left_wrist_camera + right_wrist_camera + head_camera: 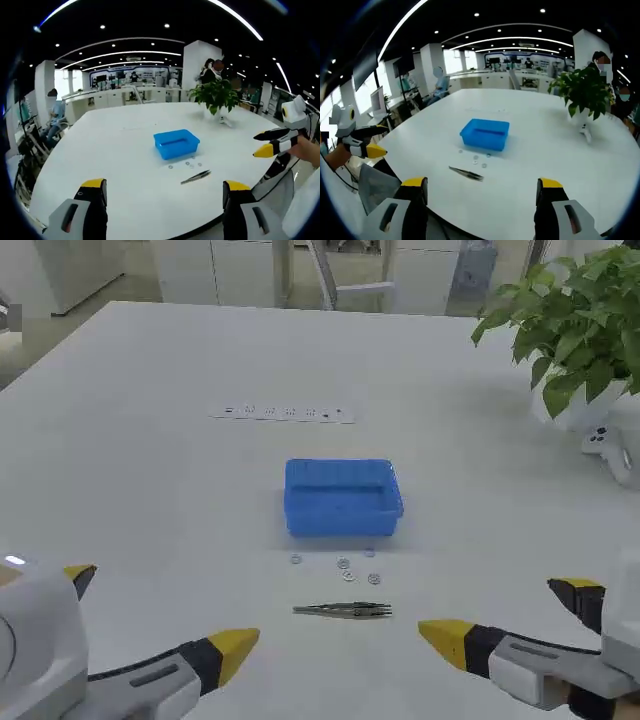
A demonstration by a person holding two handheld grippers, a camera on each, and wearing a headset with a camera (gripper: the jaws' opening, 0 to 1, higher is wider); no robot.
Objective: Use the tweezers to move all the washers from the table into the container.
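Note:
A blue container [343,498] stands mid-table. Just in front of it lie several small metal washers [346,570], scattered on the white tabletop. The tweezers [343,610] lie flat a little nearer to me, pointing left to right. My left gripper [158,610] hovers open at the lower left, and my right gripper [507,612] hovers open at the lower right; both are empty and apart from the tweezers. In the left gripper view the container [176,143], washers [190,163] and tweezers [196,176] lie ahead of the wide jaws. The right gripper view shows the tweezers [466,173] before the container [485,133].
A potted plant [580,330] in a white pot stands at the far right, with a white device [605,440] beside it. A flush power strip [283,412] sits behind the container. People stand in the background beyond the table.

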